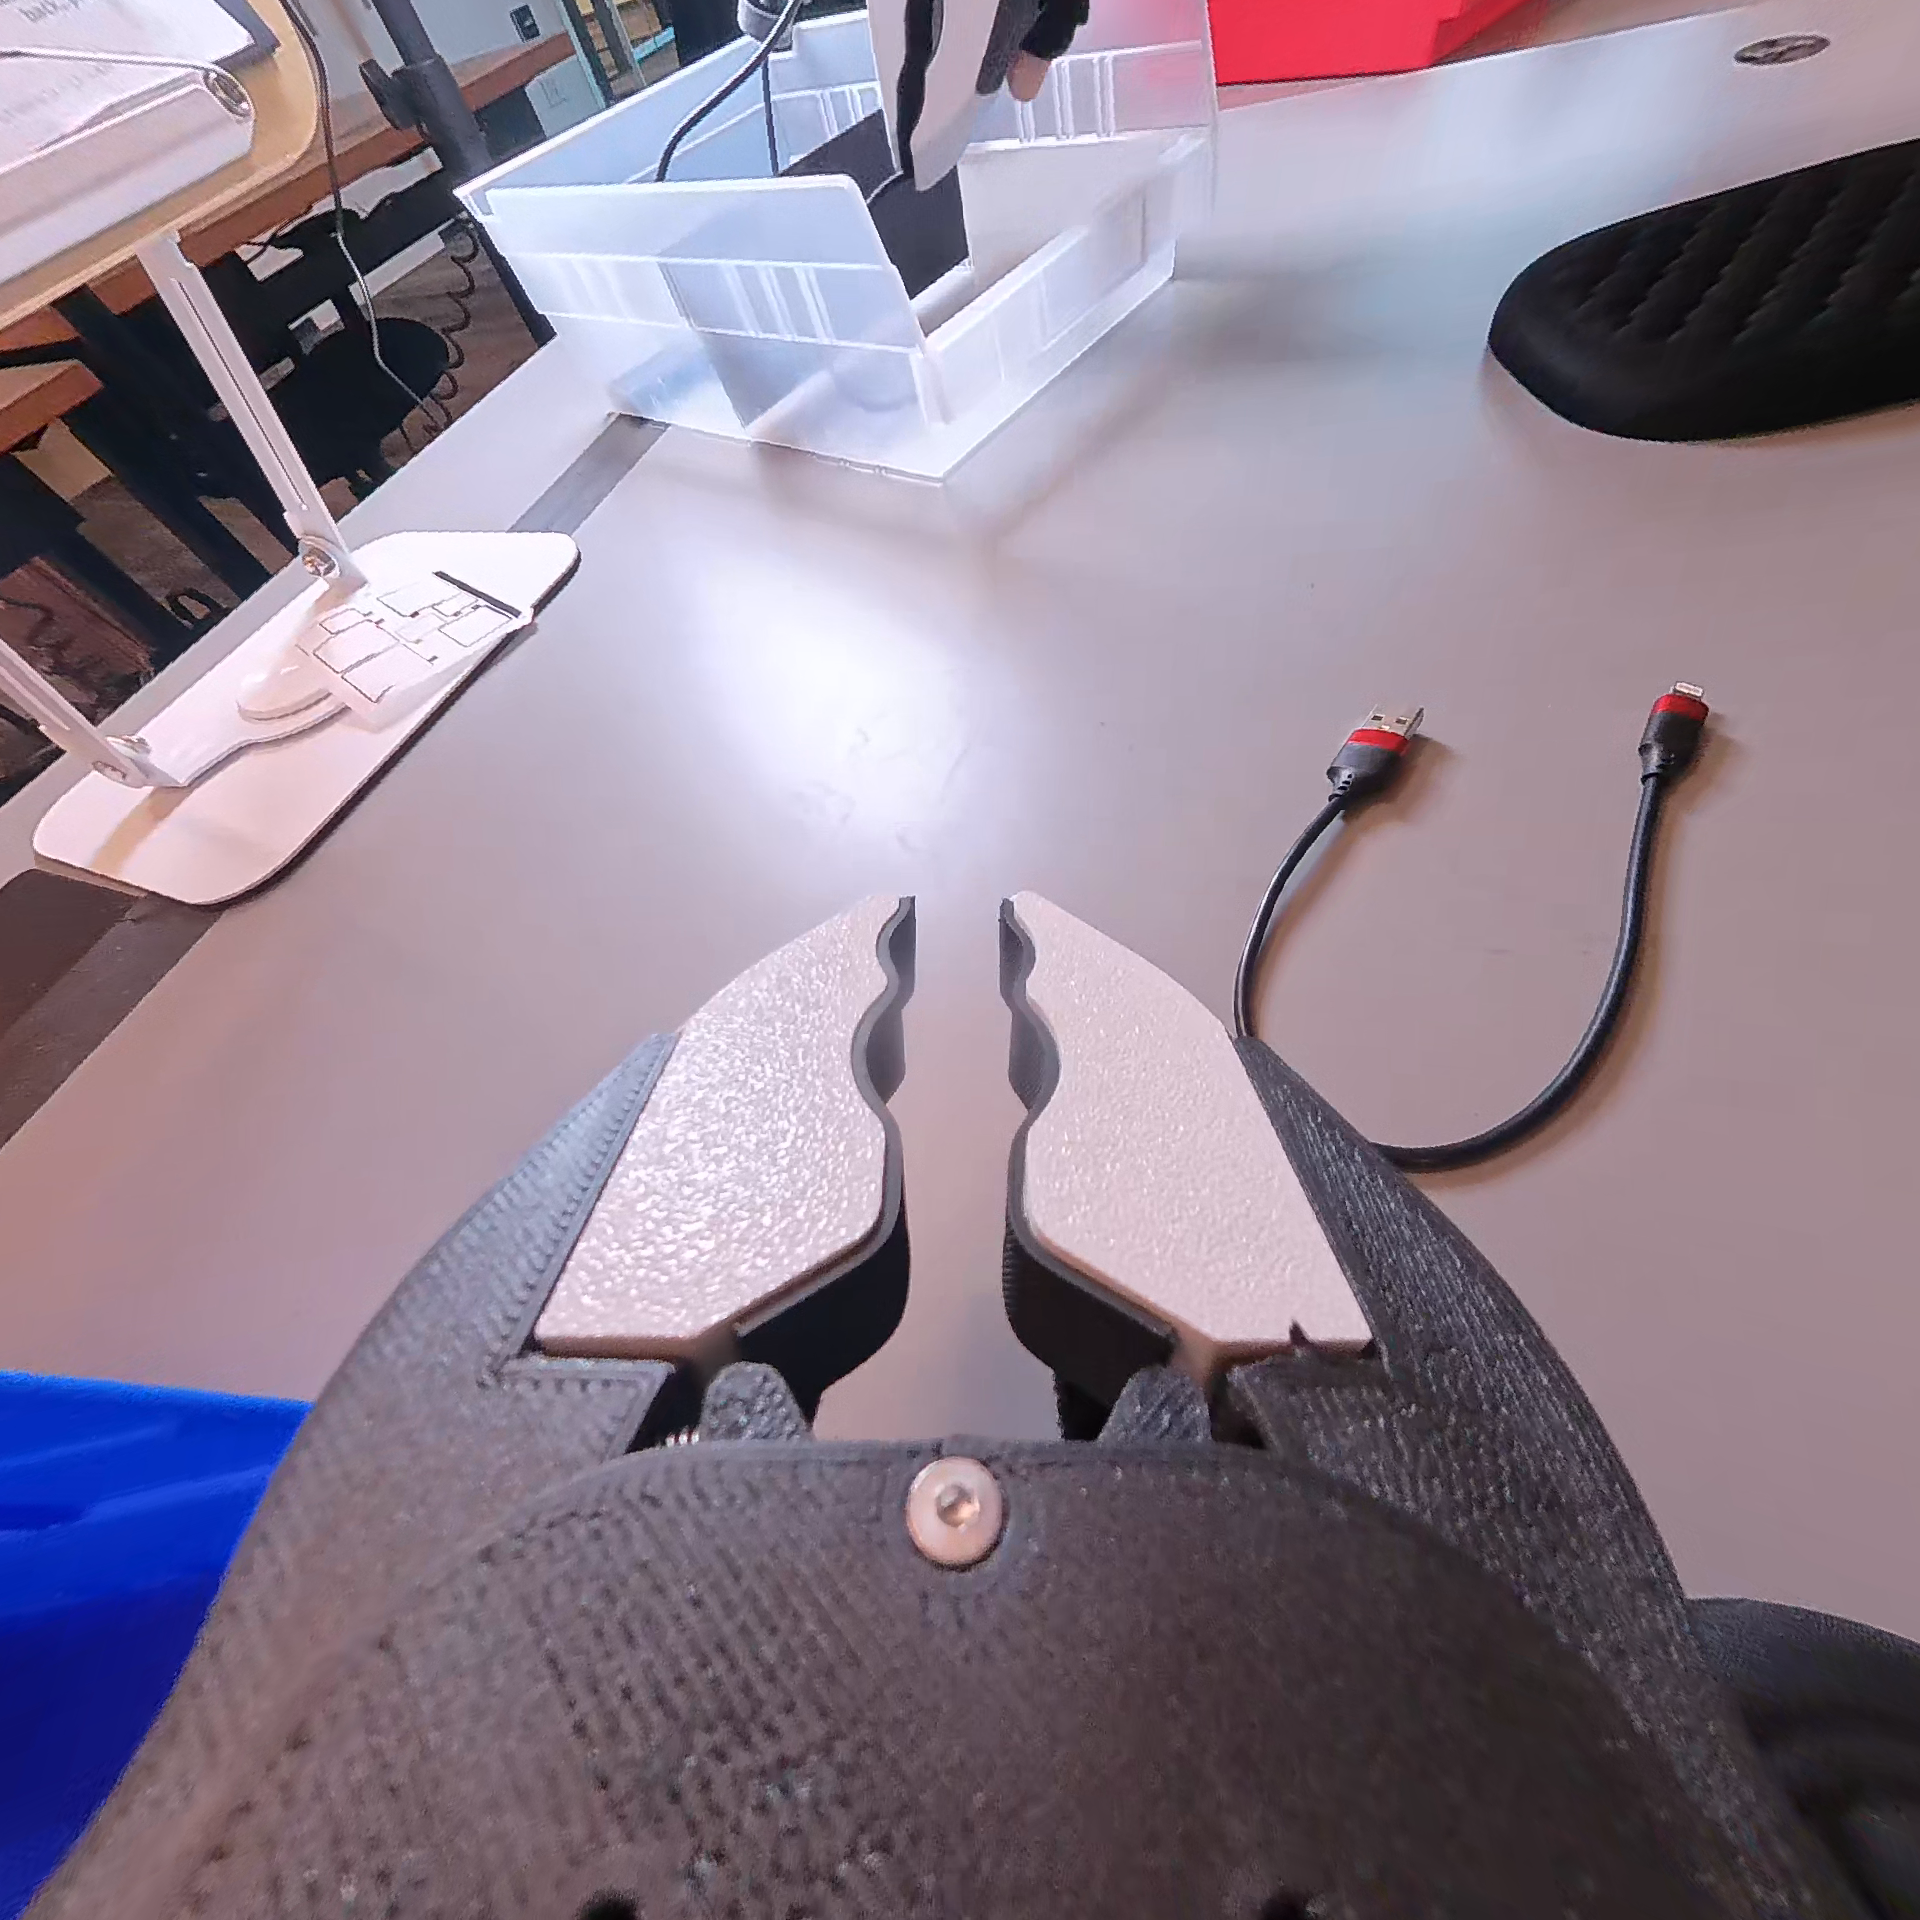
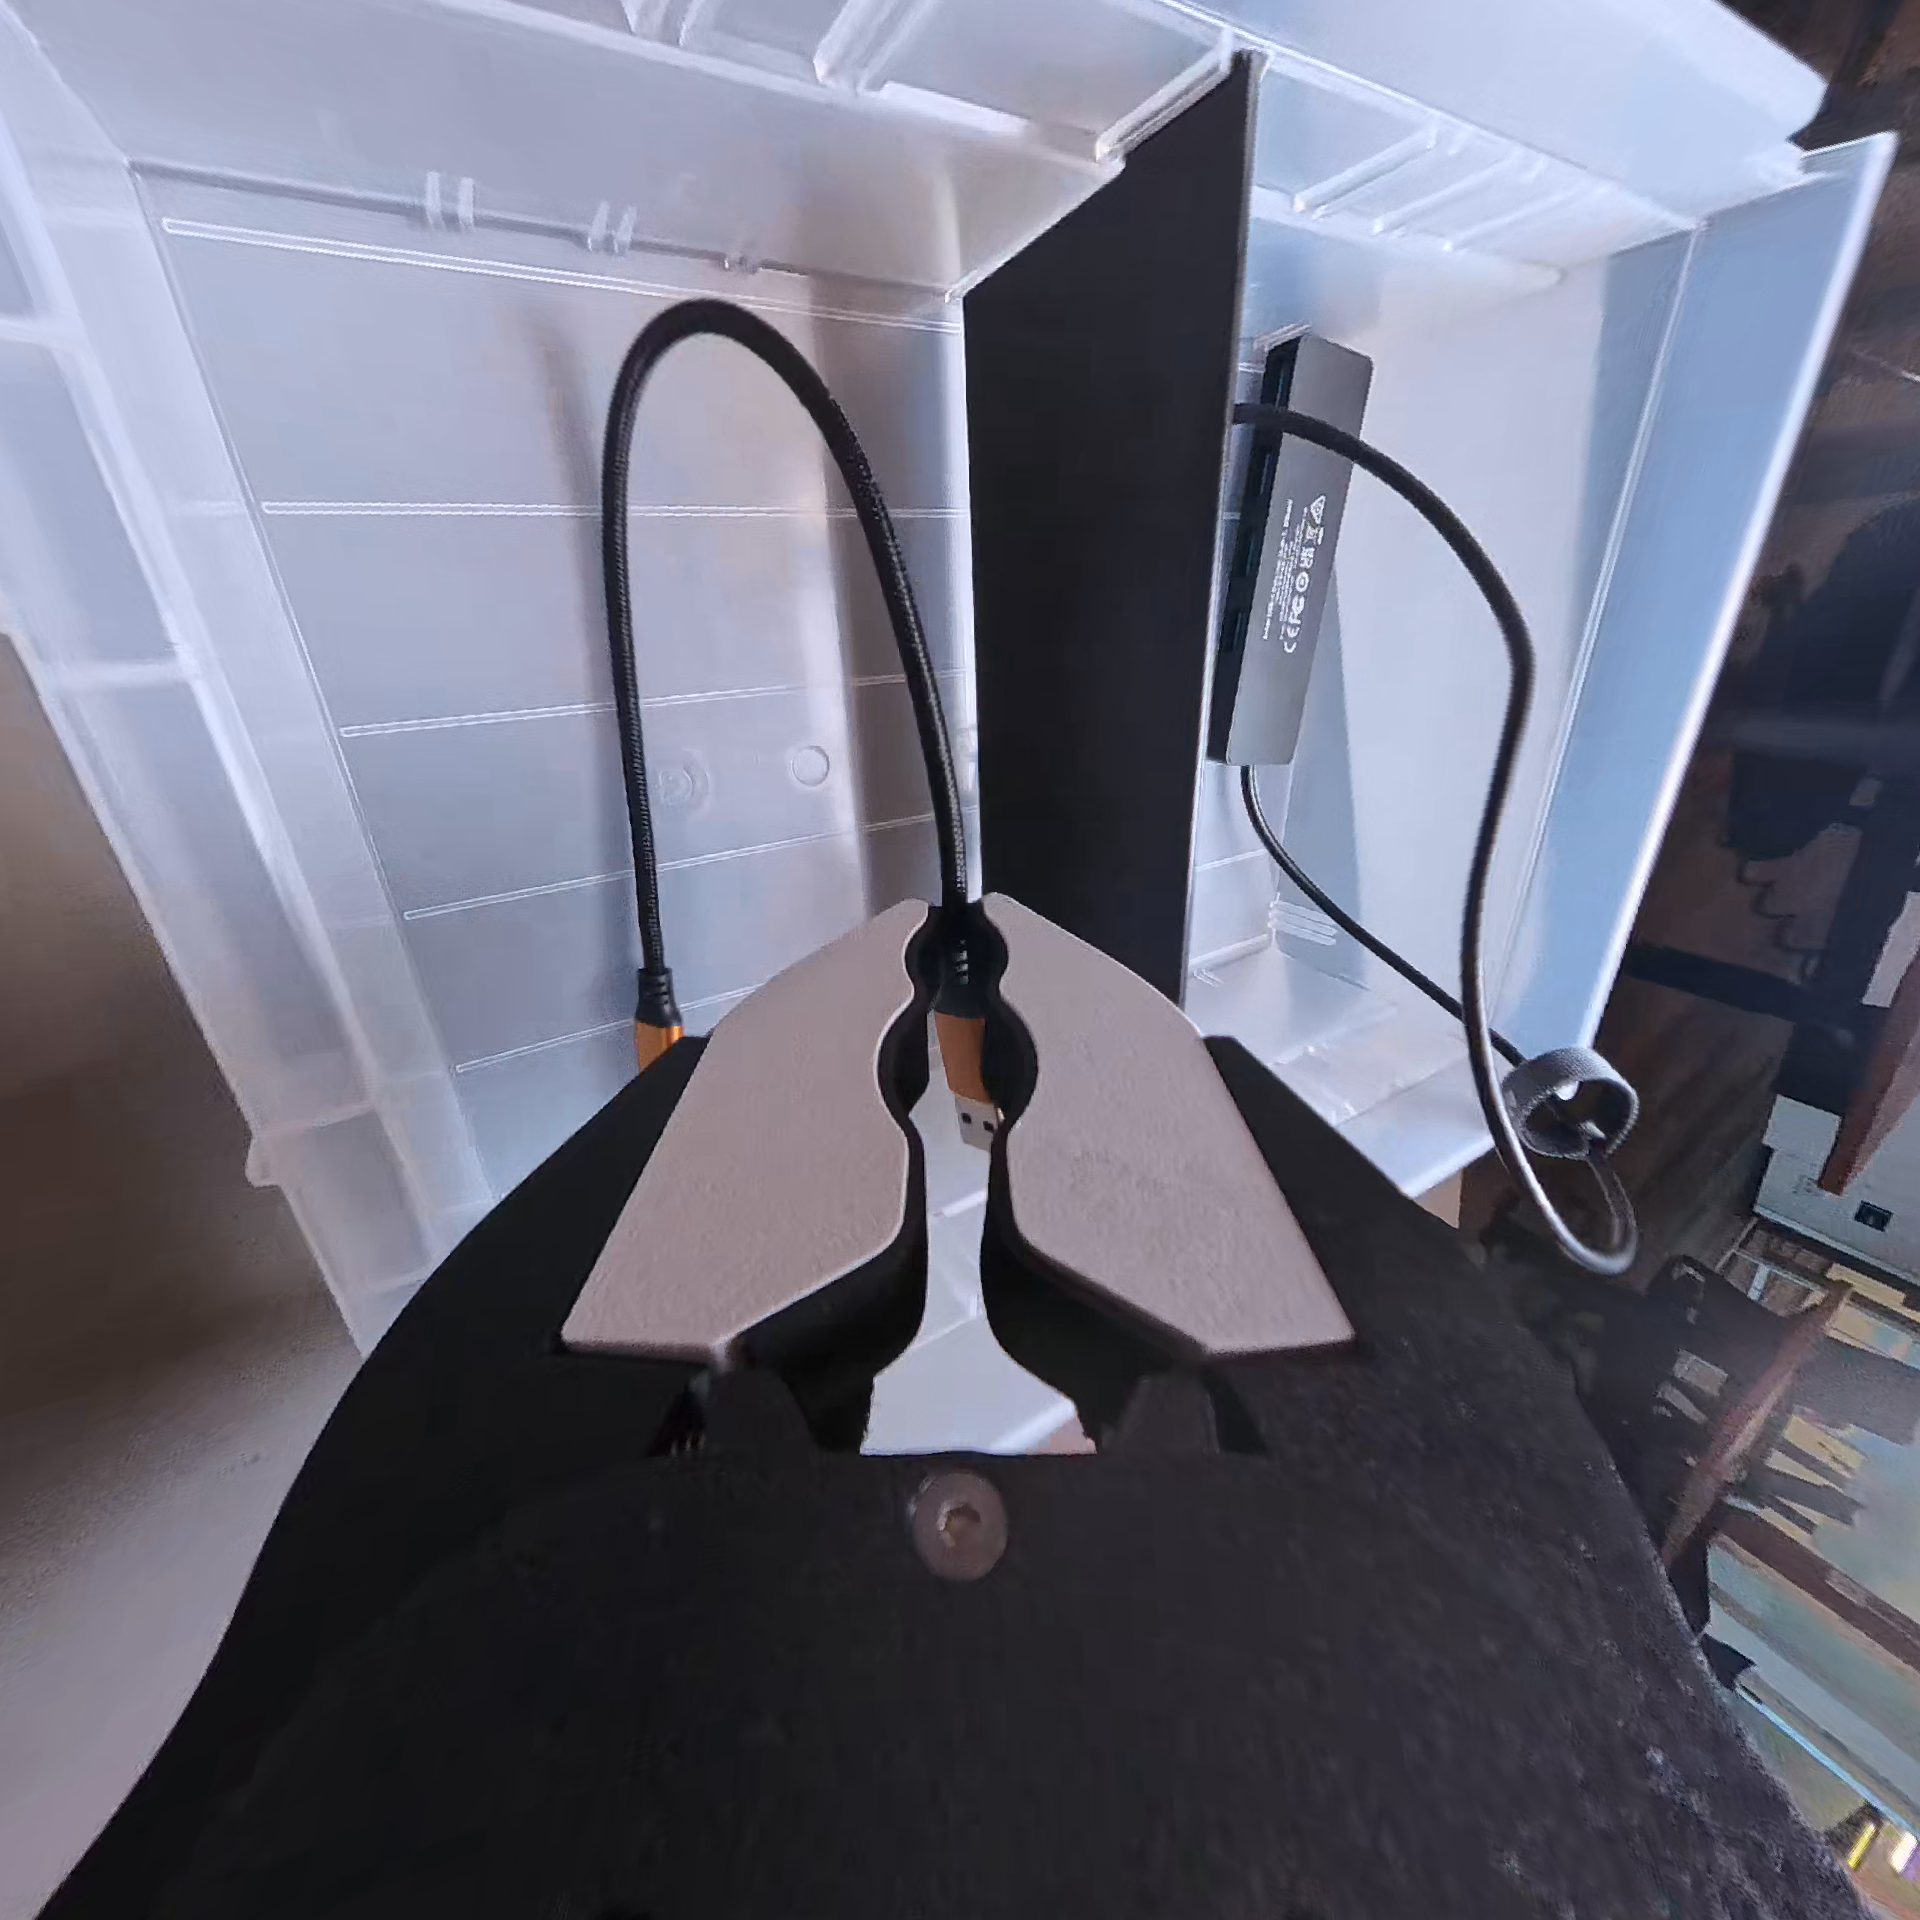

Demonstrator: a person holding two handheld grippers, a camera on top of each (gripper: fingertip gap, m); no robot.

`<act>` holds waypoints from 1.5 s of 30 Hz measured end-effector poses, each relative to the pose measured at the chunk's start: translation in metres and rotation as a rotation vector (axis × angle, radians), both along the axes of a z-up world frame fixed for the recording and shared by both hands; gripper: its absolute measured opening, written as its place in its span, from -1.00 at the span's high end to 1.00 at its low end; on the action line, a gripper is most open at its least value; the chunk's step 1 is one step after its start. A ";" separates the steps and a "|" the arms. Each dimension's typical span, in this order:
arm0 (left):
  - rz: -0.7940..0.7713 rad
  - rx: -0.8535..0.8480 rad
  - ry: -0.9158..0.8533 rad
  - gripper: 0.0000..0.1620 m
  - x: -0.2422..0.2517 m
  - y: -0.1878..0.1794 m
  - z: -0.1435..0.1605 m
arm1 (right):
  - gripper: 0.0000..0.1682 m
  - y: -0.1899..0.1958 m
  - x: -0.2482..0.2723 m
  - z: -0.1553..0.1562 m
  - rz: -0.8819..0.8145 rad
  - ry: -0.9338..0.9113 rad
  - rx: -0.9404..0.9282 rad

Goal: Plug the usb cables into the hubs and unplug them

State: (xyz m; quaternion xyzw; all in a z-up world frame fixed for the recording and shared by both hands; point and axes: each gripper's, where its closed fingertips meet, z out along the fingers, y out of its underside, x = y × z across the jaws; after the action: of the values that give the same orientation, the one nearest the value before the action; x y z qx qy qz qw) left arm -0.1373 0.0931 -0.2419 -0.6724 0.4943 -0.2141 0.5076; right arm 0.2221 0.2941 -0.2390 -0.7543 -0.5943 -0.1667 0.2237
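My left gripper (image 1: 958, 914) is open and empty, low over the grey table. A short black cable with red-banded plugs (image 1: 1382, 743) lies on the table to its right. My right gripper (image 2: 956, 909) is shut on the orange-and-black plug (image 2: 961, 1023) of a braided black cable (image 2: 727, 343), metal end pointing back toward the camera. The cable loops up and down to a second orange plug (image 2: 657, 1023) at the left. A grey USB hub (image 2: 1288, 551) is fixed to a black upright panel (image 2: 1101, 571) inside a clear plastic bin (image 2: 520, 623). The right gripper also shows over the bin in the left wrist view (image 1: 935, 135).
A white desk lamp base (image 1: 312, 707) stands at the left table edge. A black mesh pad (image 1: 1745, 301) lies at the right. The hub's own thin black lead (image 2: 1507, 665) hangs out of the bin with a strap loop (image 2: 1569, 1112). A blue object (image 1: 104, 1538) sits at the near left. Tip to tip, the grippers are about 40 centimetres apart. Between my right fingertips and the grey USB hub (image 2: 1288, 551) there is roughly 15 centimetres.
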 end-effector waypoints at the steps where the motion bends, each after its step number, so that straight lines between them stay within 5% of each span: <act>1: -0.002 -0.003 0.000 0.81 0.000 0.000 0.000 | 0.94 0.003 0.002 -0.001 -0.008 -0.012 0.006; 6: -0.016 -0.023 0.001 0.76 0.002 -0.003 -0.002 | 0.45 0.017 -0.006 0.039 -0.064 0.111 0.158; 11: -0.028 -0.033 0.009 0.74 0.003 -0.005 -0.005 | 0.47 -0.045 -0.107 0.084 0.119 0.492 0.111; 14: -0.025 -0.020 0.008 0.74 0.004 -0.005 -0.002 | 0.51 -0.125 -0.187 0.057 0.295 0.617 -0.116; 18: -0.012 0.011 -0.013 0.74 0.002 -0.004 0.006 | 0.47 -0.220 -0.252 -0.017 0.410 0.605 -0.390; 22: -0.003 0.028 -0.040 0.74 0.002 -0.003 0.013 | 0.52 -0.257 -0.265 -0.059 0.409 0.517 -0.468; 23: -0.003 0.029 -0.041 0.74 0.002 -0.003 0.013 | 0.66 -0.260 -0.266 -0.060 0.397 0.525 -0.484; 24: -0.002 0.032 -0.040 0.74 0.002 -0.003 0.014 | 0.80 -0.260 -0.265 -0.060 0.388 0.524 -0.492; 29: 0.009 0.053 -0.038 0.74 0.001 -0.003 0.016 | 0.81 -0.245 -0.249 -0.026 0.413 0.550 -0.399; 40: 0.055 0.074 -0.067 0.72 -0.003 0.004 0.022 | 0.81 -0.099 -0.084 0.184 0.098 0.592 0.245; 43: 0.057 0.072 -0.066 0.72 -0.004 0.004 0.022 | 0.81 -0.065 -0.028 0.202 -0.025 0.432 0.413; 45: 0.061 0.073 -0.064 0.72 -0.004 0.005 0.022 | 0.81 -0.051 -0.008 0.186 -0.078 0.350 0.417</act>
State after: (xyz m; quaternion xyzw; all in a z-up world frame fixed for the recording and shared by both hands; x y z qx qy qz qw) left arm -0.1412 0.0981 -0.2204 -0.6610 0.4644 -0.2016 0.5538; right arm 0.2144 0.2429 -0.0531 -0.7316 -0.4699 -0.1609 0.4670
